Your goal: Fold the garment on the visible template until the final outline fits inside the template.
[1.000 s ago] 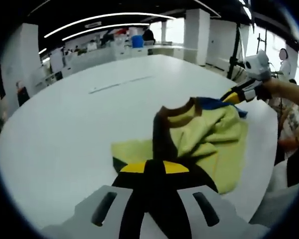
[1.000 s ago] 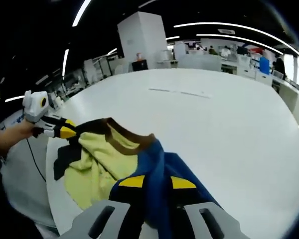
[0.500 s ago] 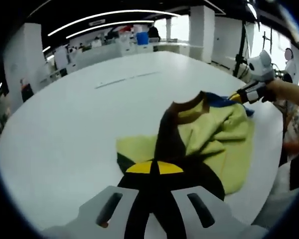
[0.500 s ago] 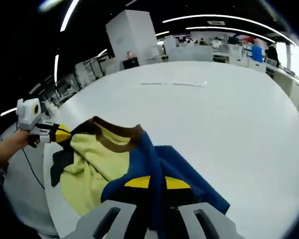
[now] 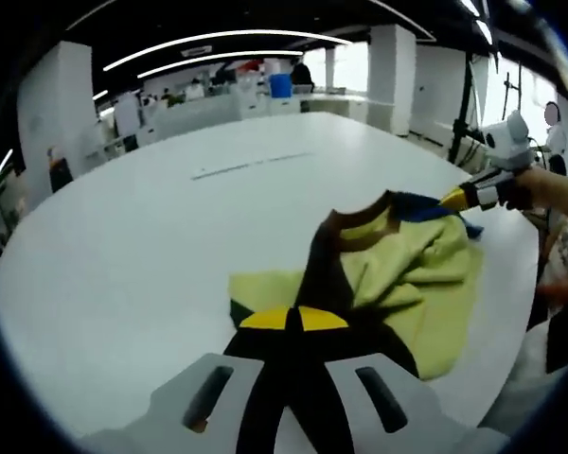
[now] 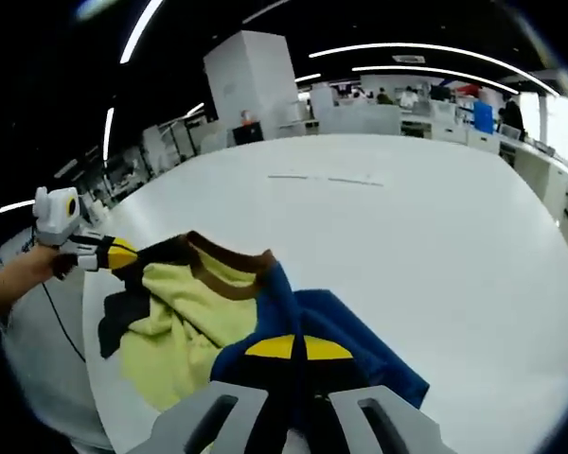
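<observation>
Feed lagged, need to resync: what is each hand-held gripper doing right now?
Left hand-held gripper: closed on the garment's black part.
Right hand-held gripper: closed on the garment's blue part.

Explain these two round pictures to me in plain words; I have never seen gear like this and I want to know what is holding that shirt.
No robot here: a person holds a handheld two-jaw clamp in each hand, and each clamp carries a wide-angle camera looking along its own jaws. In the left gripper view, the left gripper is shut on a black part of the garment, a yellow-green top with a brown collar lying crumpled on the white table. The other clamp appears at the far right of that view. In the right gripper view, the right gripper is shut on the garment's blue part, and the left clamp shows at the left. So both clamps pinch one shirt from opposite ends.
</observation>
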Demonstrator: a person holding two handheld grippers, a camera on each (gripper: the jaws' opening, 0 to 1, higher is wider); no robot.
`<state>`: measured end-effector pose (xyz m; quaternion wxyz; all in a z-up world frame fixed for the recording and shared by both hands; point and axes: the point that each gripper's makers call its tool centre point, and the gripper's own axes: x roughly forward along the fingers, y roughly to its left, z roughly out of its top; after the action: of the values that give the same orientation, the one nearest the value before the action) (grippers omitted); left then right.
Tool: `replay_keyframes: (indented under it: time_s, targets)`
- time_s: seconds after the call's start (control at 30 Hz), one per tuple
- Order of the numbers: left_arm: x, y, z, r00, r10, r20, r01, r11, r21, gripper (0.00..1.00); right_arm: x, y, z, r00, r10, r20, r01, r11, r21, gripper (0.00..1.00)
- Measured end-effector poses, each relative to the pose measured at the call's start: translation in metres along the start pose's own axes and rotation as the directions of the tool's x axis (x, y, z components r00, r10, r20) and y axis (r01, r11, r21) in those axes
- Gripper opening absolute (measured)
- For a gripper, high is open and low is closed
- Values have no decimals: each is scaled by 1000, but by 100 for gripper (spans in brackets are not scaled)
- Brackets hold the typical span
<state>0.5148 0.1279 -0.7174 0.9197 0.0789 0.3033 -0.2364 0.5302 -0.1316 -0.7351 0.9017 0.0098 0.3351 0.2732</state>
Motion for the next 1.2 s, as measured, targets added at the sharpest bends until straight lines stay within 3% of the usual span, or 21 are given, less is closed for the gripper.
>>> replay_keyframes:
  time_s: [0.27,0.5,0.63,0.73,1.0,1.2]
  targets:
    - [-14,3,22,997,0,81,7,997,-77,0,-16,4,18,999,7,52,-6,1000,-11,0]
    - [-26,5,49,987,33,157,-33,999,-3,0,-35,10,51,992,1,123,6,998,-56,0]
    - [-30,15,63,977,84,195,-85,996,-3,0,-42,12,69,989,0,150,14,995,-97,0]
    - [-35,21,82,962,114,247,-116,993,-5,0,-46,11,80,986,-12,169,36,990,-138,0]
    - [-33,29,120,940,135,313,-149,989,21,0,-50,2,108,978,-42,207,78,983,-169,0]
    - [-21,37,143,937,119,328,-148,987,65,0,-48,-12,132,969,-73,237,117,978,-175,0]
